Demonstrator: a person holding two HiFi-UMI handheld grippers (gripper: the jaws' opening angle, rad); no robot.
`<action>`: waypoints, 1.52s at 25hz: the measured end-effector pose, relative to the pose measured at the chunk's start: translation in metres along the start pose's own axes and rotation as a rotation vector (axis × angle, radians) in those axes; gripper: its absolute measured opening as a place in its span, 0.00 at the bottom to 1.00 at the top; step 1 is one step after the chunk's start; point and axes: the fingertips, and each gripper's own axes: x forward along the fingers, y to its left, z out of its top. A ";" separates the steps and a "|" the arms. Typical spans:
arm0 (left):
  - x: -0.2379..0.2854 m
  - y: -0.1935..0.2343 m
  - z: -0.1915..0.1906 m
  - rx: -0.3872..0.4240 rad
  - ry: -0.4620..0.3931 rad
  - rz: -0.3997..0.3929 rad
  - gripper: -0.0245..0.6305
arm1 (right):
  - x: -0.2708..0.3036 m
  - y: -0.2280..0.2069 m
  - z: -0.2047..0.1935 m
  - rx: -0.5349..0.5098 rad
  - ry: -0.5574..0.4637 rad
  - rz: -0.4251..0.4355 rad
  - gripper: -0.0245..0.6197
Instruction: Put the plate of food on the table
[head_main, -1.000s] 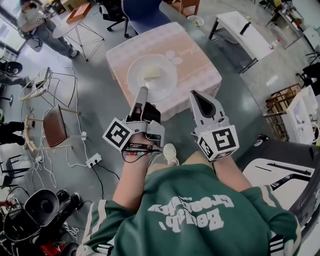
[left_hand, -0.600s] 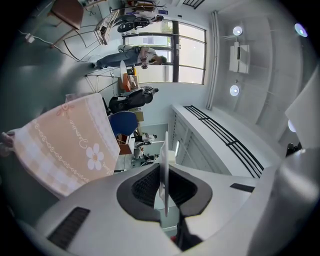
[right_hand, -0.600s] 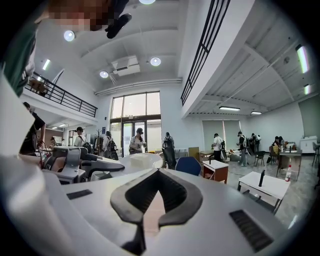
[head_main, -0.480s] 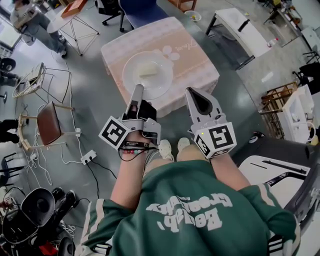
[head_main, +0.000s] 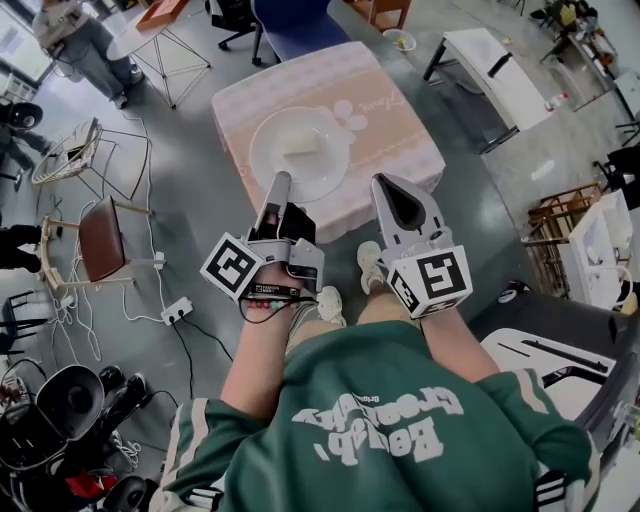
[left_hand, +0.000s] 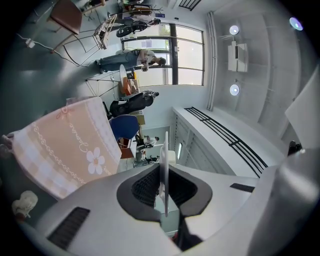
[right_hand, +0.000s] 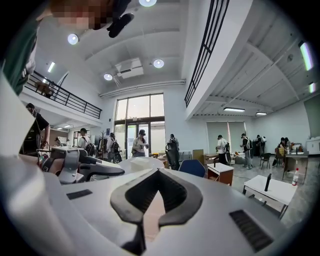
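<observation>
Head view. Holds a plate (head_main: 268, 150) by its near rim in the left gripper (head_main: 281, 183), jaws pinched on the edge. Carries pale food (head_main: 302, 145) near the plate's middle. Hangs the plate over the near half of a table (head_main: 390, 125) draped in pink cloth; cannot tell from here whether plate and cloth touch. Points the right gripper (head_main: 386, 183) toward the table's near edge, just right of the plate and apart from it, jaws together with nothing in them. Takes in a green sweatshirt (head_main: 390, 420) at the bottom and a brown chair (head_main: 102, 250) on the floor at left.

Left gripper view, rolled on its side. Looks along the plate (left_hand: 164, 155) edge-on, a thin white line clamped between the dark pads (left_hand: 142, 187). Puts the table (left_hand: 60, 145) off to the left, clear of the plate. Catches a blue chair (left_hand: 124, 127) past the table.

Right gripper view. Finds the jaws of the right gripper (right_hand: 159, 171) shut tip to tip and empty. Looks through the diamond gap behind the tips onto the table's (right_hand: 154, 215) pink cloth. Catches the plate (right_hand: 142, 164) and left gripper (right_hand: 112, 171) at left, level and just beside. Takes in people (right_hand: 141, 142) before tall windows (right_hand: 137, 112) far behind.
</observation>
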 end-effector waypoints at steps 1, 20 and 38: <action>0.003 0.001 0.000 0.002 -0.010 0.005 0.08 | 0.004 -0.003 -0.001 -0.001 0.003 0.010 0.06; 0.107 0.036 -0.001 0.021 -0.204 0.082 0.08 | 0.115 -0.092 -0.021 -0.006 0.066 0.258 0.06; 0.175 0.086 -0.012 0.034 -0.272 0.127 0.08 | 0.173 -0.160 -0.084 0.091 0.146 0.316 0.06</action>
